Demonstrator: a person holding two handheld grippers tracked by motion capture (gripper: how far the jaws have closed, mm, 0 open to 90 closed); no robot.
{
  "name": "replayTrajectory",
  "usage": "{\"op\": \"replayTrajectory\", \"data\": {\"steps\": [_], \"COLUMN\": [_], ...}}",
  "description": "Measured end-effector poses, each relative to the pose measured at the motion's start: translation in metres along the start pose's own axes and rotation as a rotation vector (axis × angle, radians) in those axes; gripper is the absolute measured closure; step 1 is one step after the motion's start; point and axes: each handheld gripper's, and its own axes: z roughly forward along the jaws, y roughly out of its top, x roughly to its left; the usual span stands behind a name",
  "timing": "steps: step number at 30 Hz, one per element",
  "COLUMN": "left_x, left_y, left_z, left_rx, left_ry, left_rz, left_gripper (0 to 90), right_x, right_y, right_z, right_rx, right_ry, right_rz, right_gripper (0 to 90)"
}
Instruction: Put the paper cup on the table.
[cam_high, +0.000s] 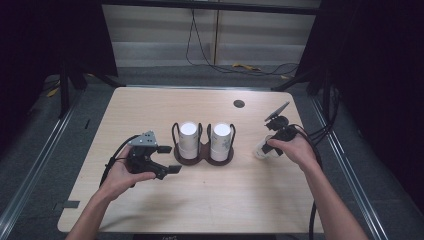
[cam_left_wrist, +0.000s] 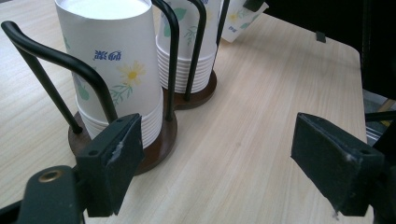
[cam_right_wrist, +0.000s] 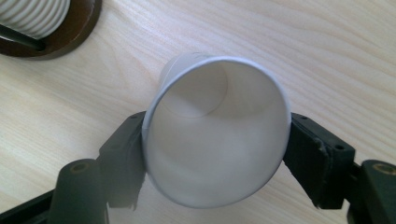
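Observation:
A white paper cup (cam_high: 260, 150) lies tilted on the table at the right, its open mouth facing the right gripper view's camera (cam_right_wrist: 215, 140). My right gripper (cam_high: 265, 148) (cam_right_wrist: 215, 156) has a jaw against each side of it and holds it. Two stacks of upside-down flower-printed cups (cam_high: 188, 136) (cam_high: 220, 137) stand in a black wire holder with a dark wooden base (cam_high: 202, 160) at the table's middle. My left gripper (cam_high: 170, 159) (cam_left_wrist: 217, 163) is open just left of the holder with nothing between its jaws. The near stack (cam_left_wrist: 116, 70) stands right in front of it.
The wooden table (cam_high: 200, 200) has a small dark round hole (cam_high: 239, 103) at the back right. Its right edge runs close behind the right hand. Cables trail over the floor beyond the table's far edge. Bare tabletop (cam_left_wrist: 261, 116) lies to the right of the holder.

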Motion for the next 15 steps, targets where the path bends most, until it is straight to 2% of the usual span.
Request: {"op": "replayTrajectory", "data": {"steps": [3,10,13,15], "left_x": [0.000,-0.001,-0.001,0.000], "left_y": [0.000,0.000,0.000,0.000], "left_z": [0.001,0.001,0.001,0.001], "left_rx": [0.000,0.002,0.002,0.005], "left_ry": [-0.002,-0.007,-0.004,-0.004], "left_rz": [0.001,0.004,0.000,0.003], "left_gripper": [16.8,16.8,16.8,16.8], "right_x": [0.004,0.008,0.008,0.008], "right_y": [0.005,0.011,0.011,0.010], "right_z": [0.003,0.006,0.010,0.014], "right_rx": [0.000,-0.020,-0.041,-0.069], "right_ry": [-0.024,-0.030,-0.006,0.030], "right_rz": [-0.008,-0.019,-0.015,-0.031], "right_gripper": [25.6,22.4,19.9,15.4]}}
